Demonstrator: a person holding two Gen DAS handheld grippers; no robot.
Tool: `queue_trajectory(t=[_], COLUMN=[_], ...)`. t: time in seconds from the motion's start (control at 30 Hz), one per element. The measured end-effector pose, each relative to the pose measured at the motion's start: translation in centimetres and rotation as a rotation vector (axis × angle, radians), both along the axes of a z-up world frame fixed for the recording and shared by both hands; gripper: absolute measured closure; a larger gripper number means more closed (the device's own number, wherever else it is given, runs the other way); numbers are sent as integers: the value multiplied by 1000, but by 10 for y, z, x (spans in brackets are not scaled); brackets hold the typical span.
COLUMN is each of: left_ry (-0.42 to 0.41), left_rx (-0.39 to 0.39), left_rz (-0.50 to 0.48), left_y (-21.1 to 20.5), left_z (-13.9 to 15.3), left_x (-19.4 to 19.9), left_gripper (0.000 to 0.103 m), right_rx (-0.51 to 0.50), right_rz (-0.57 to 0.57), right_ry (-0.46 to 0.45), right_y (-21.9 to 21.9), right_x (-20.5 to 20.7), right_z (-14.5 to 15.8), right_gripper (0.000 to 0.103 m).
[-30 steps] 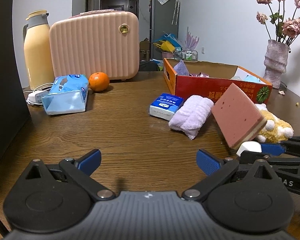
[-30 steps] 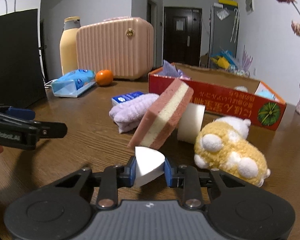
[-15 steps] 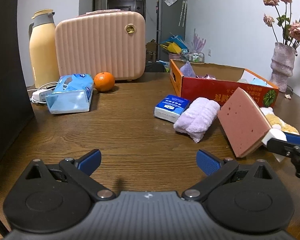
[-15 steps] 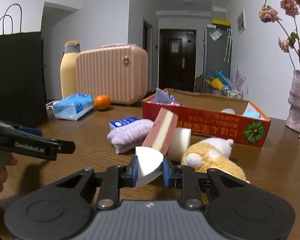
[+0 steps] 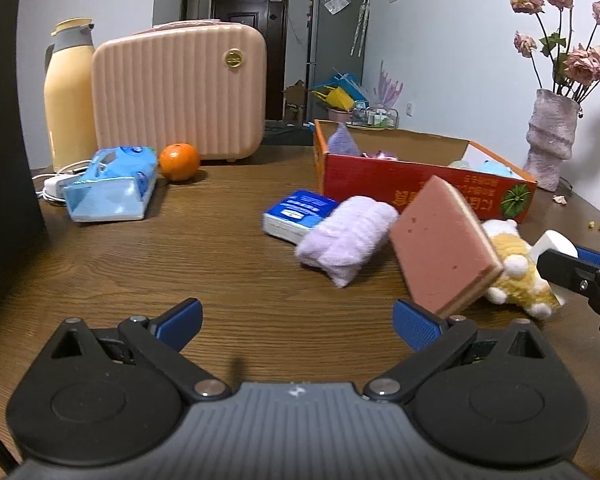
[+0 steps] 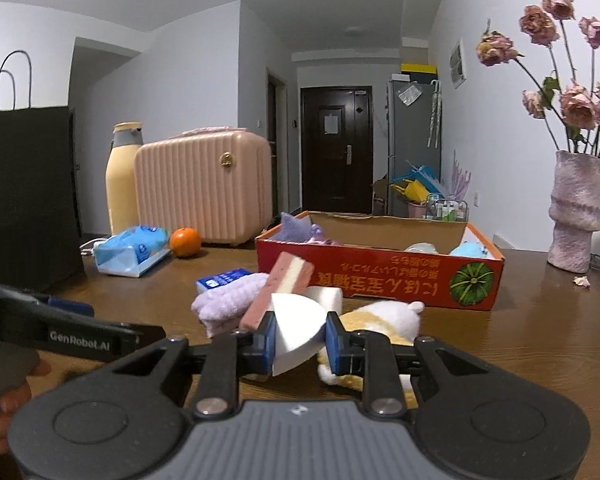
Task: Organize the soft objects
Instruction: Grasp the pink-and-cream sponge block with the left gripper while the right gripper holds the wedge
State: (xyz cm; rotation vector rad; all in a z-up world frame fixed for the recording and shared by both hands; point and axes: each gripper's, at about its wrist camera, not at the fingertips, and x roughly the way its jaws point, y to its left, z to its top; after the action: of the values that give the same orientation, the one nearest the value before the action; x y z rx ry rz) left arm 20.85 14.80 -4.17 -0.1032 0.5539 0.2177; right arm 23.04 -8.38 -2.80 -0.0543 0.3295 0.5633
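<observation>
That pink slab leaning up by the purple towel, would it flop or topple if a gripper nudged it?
The pink sponge stands tilted on an edge, so it probably tips easily. Its straight shape suggests springy foam, likely light, not floppy like the purple towel.

From my left wrist view, the towel (image 5: 346, 238) lies at 12 o'clock, tissue pack (image 5: 298, 215) touching it behind-left, sponge (image 5: 444, 246) leaning at 1, plush (image 5: 514, 268) beyond it, box (image 5: 420, 178) behind, orange (image 5: 179, 162) at 11.

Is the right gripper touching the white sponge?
Touching. The right wrist view shows the right gripper clamped on the white sponge, both pads pressing its sides.
</observation>
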Motion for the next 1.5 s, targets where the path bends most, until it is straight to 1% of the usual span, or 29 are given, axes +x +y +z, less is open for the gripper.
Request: queue_trajectory(t=[0.17,0.4,0.53,0.8,0.97,1.17,1.27,1.3,1.37,1.43,1.47,1.5], left_ry=[-3,-34,-76,-82,-65,-36,-16,-14,-11,-5,1,10], left_rx=[-18,9,9,31,89,192,209,215,228,225,221,215], left_rz=[-16,-44,-48,-52,-47,-2,-5,-5,-4,-11,-16,-22], left_y=[-19,-50,-63,-87,-105,-118,-120,-120,-121,-120,-119,-118], left_z=[-1,1,4,4,0,-7,-11,-11,-13,-14,-14,-15], left_x=[5,11,12,27,41,62,72,75,79,83,85,86], left_gripper=[0,0,0,0,0,0,0,1,8,18,22,29], right_rx=[20,38,42,43,45,42,38,37,33,29,26,24], right_rz=[-27,-65,-85,-116,-129,-139,-141,-141,-143,-146,-148,-149], right_ry=[0,-1,-2,2,2,8,11,12,14,18,20,22], right_y=[-16,-37,-47,-65,-72,-76,-77,-77,-76,-75,-75,-75], right_x=[6,14,19,27,30,33,34,35,35,36,36,37], right_z=[1,1,1,0,0,-1,-2,-2,-3,-4,-4,-5], right_gripper=[79,78,78,78,78,77,77,77,77,77,77,77])
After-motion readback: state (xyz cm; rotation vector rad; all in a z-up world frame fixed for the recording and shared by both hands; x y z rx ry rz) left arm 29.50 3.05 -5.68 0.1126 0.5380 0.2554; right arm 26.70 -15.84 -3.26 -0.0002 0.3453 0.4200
